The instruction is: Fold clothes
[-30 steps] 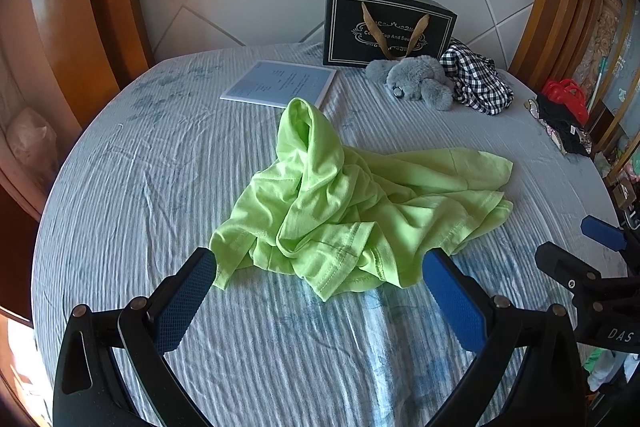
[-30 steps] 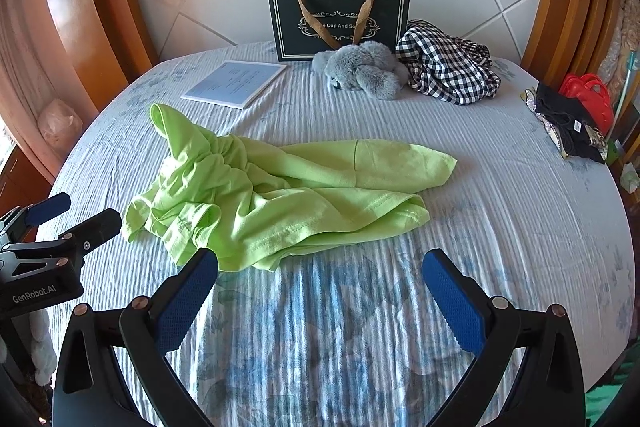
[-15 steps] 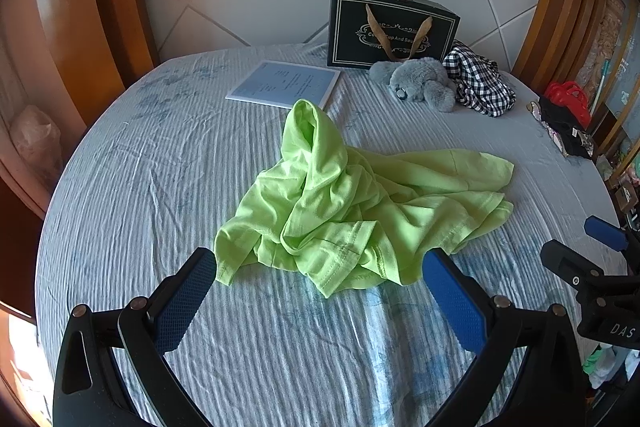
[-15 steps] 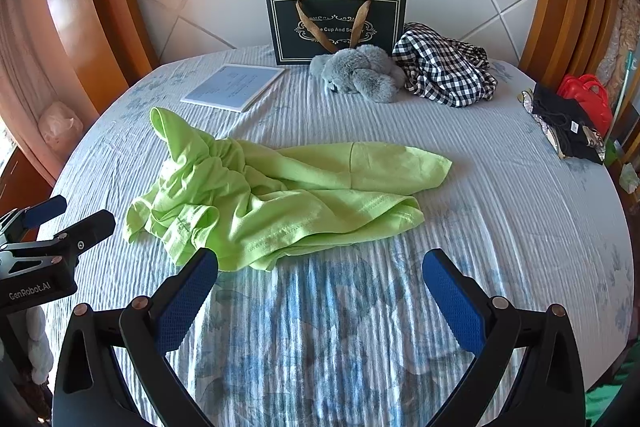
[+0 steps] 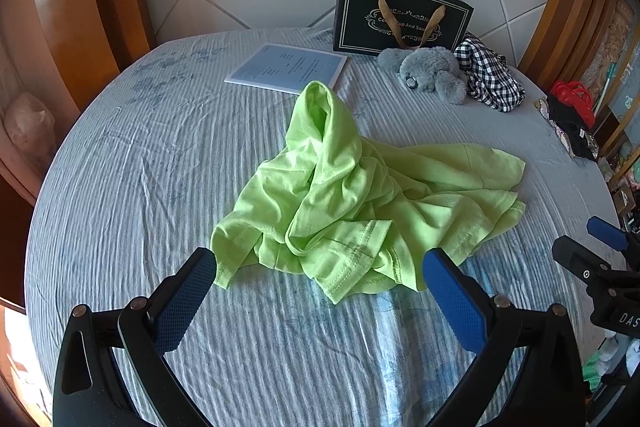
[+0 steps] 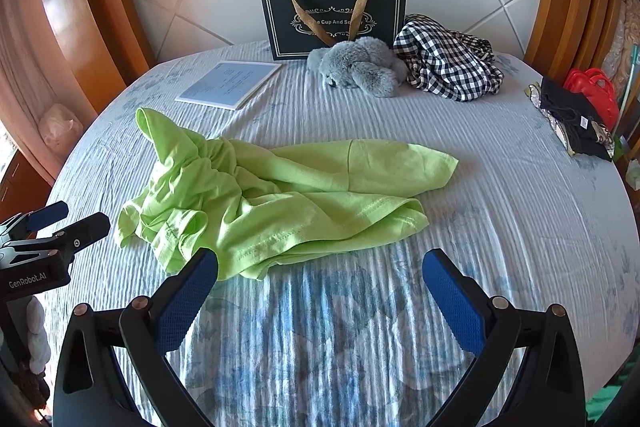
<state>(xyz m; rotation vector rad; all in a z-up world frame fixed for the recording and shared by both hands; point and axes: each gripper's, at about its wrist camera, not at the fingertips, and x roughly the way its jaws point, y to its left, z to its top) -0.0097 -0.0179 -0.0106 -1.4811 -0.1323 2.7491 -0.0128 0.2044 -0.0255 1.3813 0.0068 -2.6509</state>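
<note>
I can't read the print on the booklet; it is too small. The lettering on the dark gift bag is partly covered by its own ribbon handles, and the grey plush toy hides its lower edge. In my left view the right gripper is cut off by the frame edge.

A crumpled green shirt lies on the striped bed, one fold peaked upward. The left gripper hangs just before its near hem, jaws spread wide and empty. At the far side stand a dark bag, a booklet, a grey plush and a checked cloth. The right gripper shows at the right edge.
</note>
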